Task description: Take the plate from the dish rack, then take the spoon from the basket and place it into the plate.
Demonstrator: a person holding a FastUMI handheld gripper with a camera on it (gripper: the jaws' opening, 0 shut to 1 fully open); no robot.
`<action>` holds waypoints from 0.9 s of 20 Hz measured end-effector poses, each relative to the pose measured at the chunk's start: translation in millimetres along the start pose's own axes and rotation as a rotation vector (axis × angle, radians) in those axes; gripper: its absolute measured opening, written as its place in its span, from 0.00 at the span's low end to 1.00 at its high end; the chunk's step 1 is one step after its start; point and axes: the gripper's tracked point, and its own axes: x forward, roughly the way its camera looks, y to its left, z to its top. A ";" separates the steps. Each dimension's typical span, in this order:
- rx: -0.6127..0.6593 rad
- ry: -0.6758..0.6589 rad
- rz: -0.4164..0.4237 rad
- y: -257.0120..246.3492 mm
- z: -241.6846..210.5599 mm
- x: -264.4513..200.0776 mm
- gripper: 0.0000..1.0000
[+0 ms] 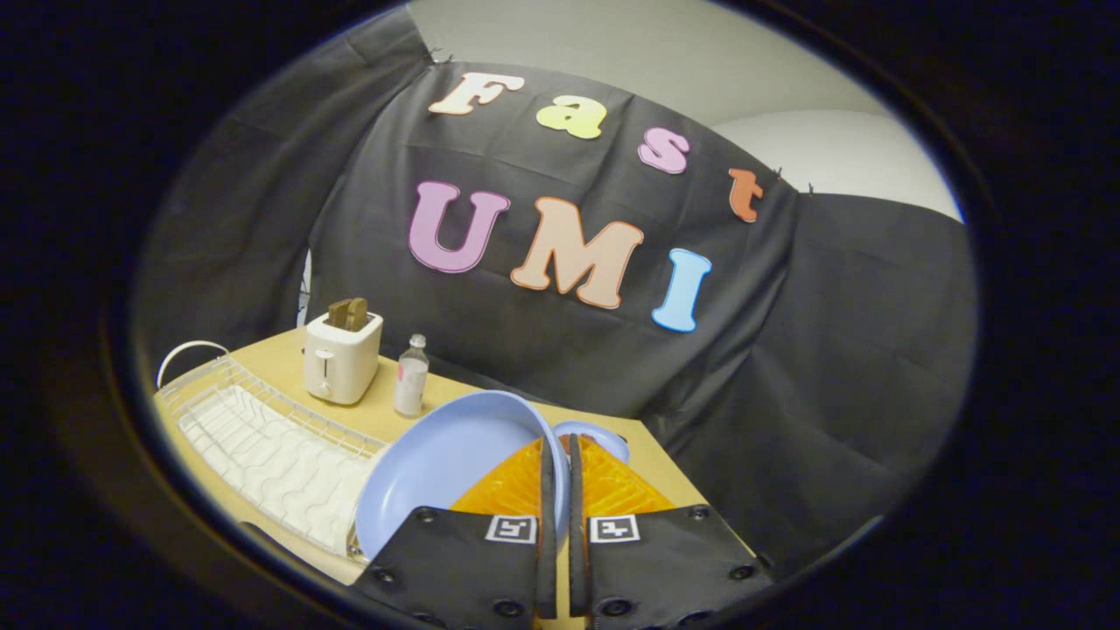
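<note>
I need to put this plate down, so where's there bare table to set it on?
The gripper, shut on the plate, is beside the dish rack. Bare tabletop lies beyond the fingers toward the cloth wall. A narrower strip runs between rack and bottle. It is crowded around the toaster.

The plate looks like smooth plastic with a soft shine, and the gripper has its two fingers closed tight on the plate's rim. The finger pads have a rough look, with many small ridges. The dish rack at the left edge of the table is thin coated wire. The table top looks like smooth, matt wood. The toaster near the back edge is smooth plastic. The bottle beside it is clear plastic. The wall behind is matt cloth with folds.
</note>
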 end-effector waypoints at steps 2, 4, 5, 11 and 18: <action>0.022 0.020 0.027 -3.9 -14.2 -5.5 0.08; 0.038 0.035 0.057 -3.9 -26.4 -11.0 0.08; 0.045 0.045 0.067 -5.1 -32.4 -13.1 0.08; 0.118 0.130 0.130 -6.9 -80.6 -24.5 0.08; 0.274 0.236 0.198 -11.6 -140.5 -26.8 0.08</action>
